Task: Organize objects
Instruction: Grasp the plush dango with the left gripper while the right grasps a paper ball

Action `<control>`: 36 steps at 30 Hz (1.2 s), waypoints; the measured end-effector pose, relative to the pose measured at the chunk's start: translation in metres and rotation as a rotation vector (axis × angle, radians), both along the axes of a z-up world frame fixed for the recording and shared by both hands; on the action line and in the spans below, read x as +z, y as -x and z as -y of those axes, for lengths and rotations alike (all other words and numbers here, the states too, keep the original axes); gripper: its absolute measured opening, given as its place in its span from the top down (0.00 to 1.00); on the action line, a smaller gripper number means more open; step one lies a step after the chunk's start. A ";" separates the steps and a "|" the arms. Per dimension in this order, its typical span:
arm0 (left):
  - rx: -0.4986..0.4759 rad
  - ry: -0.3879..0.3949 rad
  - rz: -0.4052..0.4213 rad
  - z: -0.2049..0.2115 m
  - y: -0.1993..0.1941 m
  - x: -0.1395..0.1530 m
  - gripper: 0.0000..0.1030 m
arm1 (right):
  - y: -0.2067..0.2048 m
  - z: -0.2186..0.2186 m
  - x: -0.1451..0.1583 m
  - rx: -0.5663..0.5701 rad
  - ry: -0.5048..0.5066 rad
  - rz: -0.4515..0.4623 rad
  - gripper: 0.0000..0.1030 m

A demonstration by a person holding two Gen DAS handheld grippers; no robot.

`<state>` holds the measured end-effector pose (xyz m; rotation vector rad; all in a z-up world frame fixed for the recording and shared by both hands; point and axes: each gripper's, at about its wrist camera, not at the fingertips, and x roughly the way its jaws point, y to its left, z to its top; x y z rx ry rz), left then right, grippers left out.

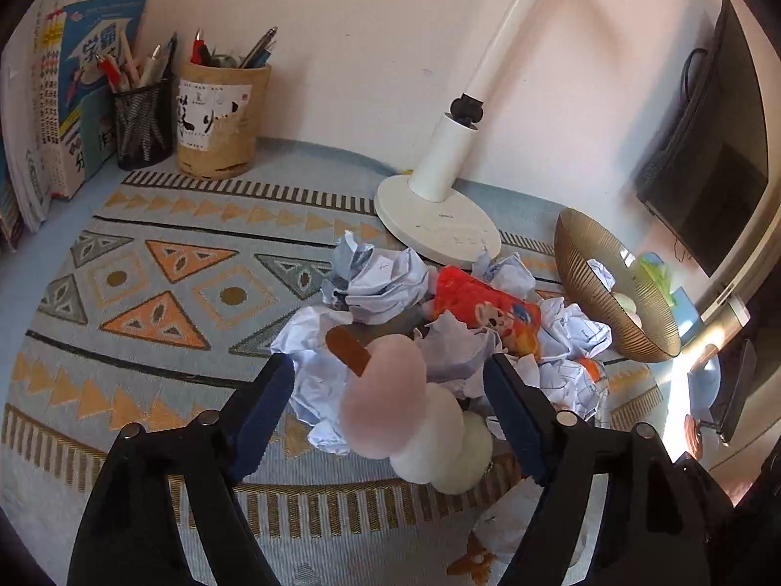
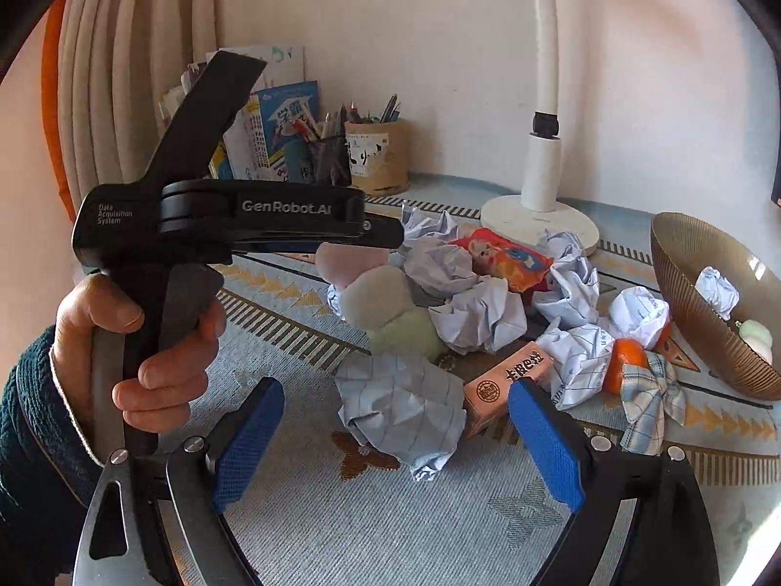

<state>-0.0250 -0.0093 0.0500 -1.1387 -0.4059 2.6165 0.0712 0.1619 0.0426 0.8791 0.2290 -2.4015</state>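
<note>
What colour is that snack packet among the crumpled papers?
Red-orange snack packet with a cartoon print, clearest in the right wrist view.

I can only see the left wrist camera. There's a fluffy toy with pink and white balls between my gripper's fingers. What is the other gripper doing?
Observer: The right gripper is open, with a crumpled ball of blue-lined white paper lying between its fingers, not squeezed.
Operator: Is there anything near it that I can't see?
Observer: Yes, a small pinkish cardboard carton with printed characters lies just beside that paper.
Operator: Ooh! Anything else?
Observer: A blue-checked fabric bow rests against a round orange tangerine.
</note>
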 end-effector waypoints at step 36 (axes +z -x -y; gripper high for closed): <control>-0.268 0.353 -0.009 -0.039 -0.053 -0.027 0.09 | -0.035 -0.068 -0.032 -0.027 0.148 0.247 0.15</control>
